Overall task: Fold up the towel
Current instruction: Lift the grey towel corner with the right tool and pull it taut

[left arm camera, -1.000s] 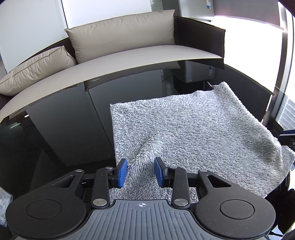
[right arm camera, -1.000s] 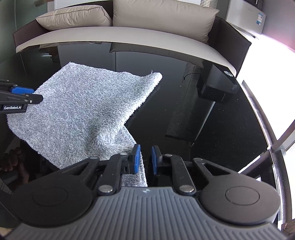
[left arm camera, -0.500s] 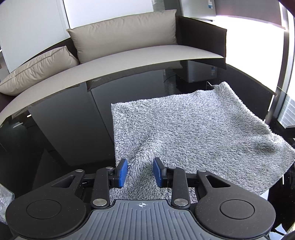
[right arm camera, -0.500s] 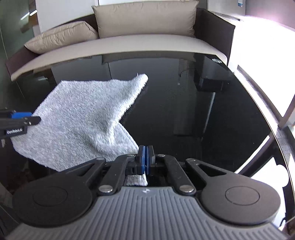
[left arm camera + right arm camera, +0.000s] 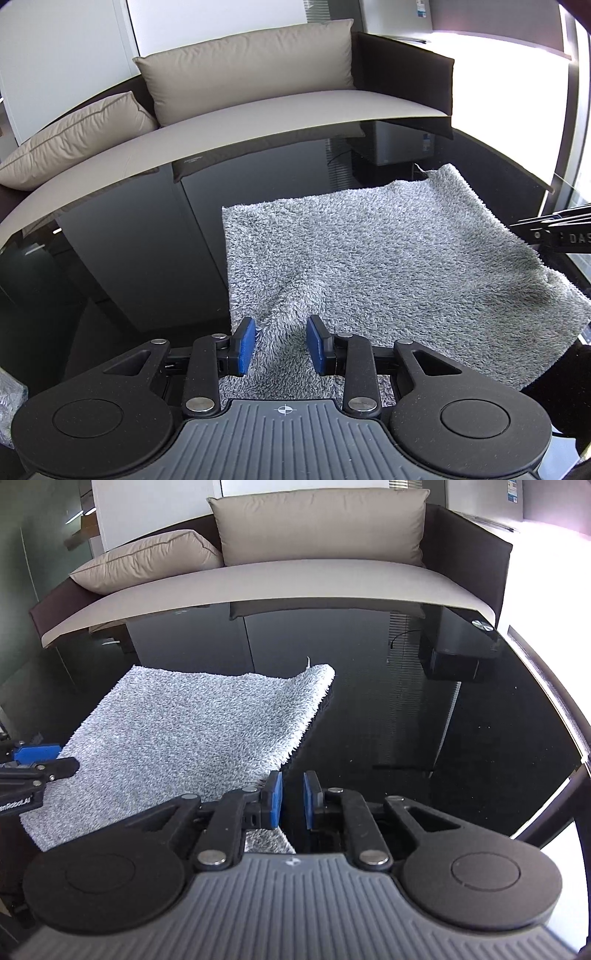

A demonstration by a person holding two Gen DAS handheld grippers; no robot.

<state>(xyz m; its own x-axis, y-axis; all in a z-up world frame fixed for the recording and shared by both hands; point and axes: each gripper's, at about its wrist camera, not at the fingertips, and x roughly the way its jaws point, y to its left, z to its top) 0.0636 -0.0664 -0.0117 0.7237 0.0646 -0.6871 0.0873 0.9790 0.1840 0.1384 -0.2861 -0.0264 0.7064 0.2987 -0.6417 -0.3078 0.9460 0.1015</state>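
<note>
1. The grey towel (image 5: 388, 266) lies spread on the black glass table (image 5: 424, 731), its near edge bunched up.
2. The left gripper (image 5: 281, 341) has its jaws apart, a raised towel fold between them.
3. The right gripper (image 5: 292, 799) is opening at the towel's right edge, nothing between the jaws.
4. A sofa (image 5: 295, 579) with beige cushions (image 5: 317, 524) stands beyond the table.
</note>
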